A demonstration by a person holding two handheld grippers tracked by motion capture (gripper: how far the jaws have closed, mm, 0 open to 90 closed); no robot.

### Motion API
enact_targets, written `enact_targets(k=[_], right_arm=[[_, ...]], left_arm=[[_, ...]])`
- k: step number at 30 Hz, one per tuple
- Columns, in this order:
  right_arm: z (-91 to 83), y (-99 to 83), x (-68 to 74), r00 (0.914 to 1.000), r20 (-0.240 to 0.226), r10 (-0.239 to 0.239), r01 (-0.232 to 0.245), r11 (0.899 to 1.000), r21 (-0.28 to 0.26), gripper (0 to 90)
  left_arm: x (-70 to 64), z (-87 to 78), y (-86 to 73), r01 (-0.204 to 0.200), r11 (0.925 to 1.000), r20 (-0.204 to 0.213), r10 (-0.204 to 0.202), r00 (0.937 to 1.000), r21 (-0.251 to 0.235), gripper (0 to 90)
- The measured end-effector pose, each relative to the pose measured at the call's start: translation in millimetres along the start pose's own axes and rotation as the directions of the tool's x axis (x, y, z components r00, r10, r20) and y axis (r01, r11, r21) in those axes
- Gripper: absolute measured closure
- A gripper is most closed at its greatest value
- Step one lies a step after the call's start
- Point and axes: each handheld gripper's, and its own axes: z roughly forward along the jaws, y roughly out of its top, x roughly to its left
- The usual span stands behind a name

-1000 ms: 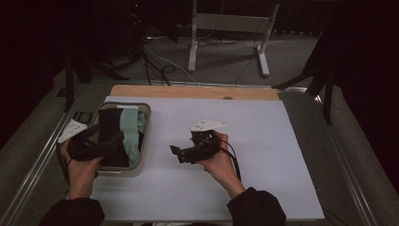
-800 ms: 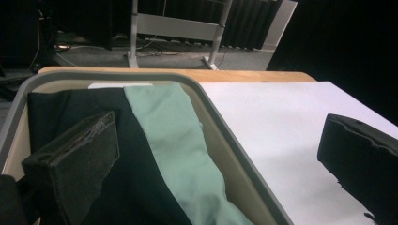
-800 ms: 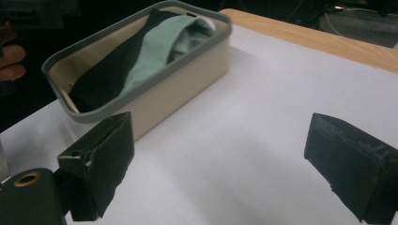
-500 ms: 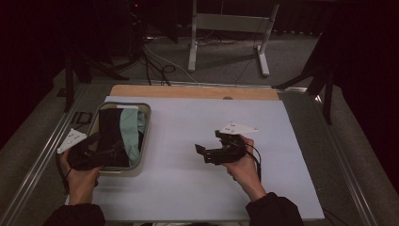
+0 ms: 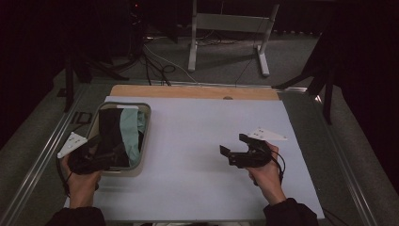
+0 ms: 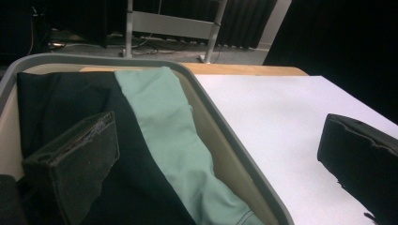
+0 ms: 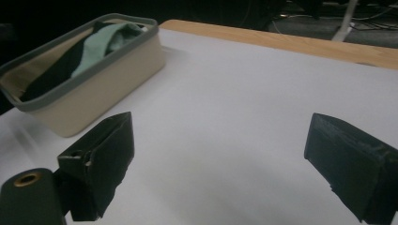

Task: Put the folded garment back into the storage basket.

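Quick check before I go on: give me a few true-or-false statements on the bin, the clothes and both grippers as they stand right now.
1. The bin holds a black garment and a mint-green garment. True.
2. The right gripper grips the green garment. False: its jaws are open over bare white table, holding nothing.
3. The left gripper is at the bin's near end, jaws open. True.
4. The bin sits at the table's right side. False: it sits at the left.
5. Both garments lie spread on the table. False: both lie inside the bin.
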Motion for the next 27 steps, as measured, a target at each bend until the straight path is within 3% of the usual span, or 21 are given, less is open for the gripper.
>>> enact_targets(k=[15,27], right_arm=[[-41.7,-31.2,-33.2,0.9965,0.078,0.028,-0.024,0.998,-0.058,8.9],[-70.2,-54.2,-50.6,0.9913,0.128,0.031,-0.021,0.997,-0.074,8.9]], left_arm=[[-0.7,-2.9,-1.3,0.005,1.0000,0.005,-0.005,1.0000,-0.004,0.2],[-1.0,-4.8,-2.8,0.008,0.9999,0.002,-0.008,1.0000,-0.009,0.2]])
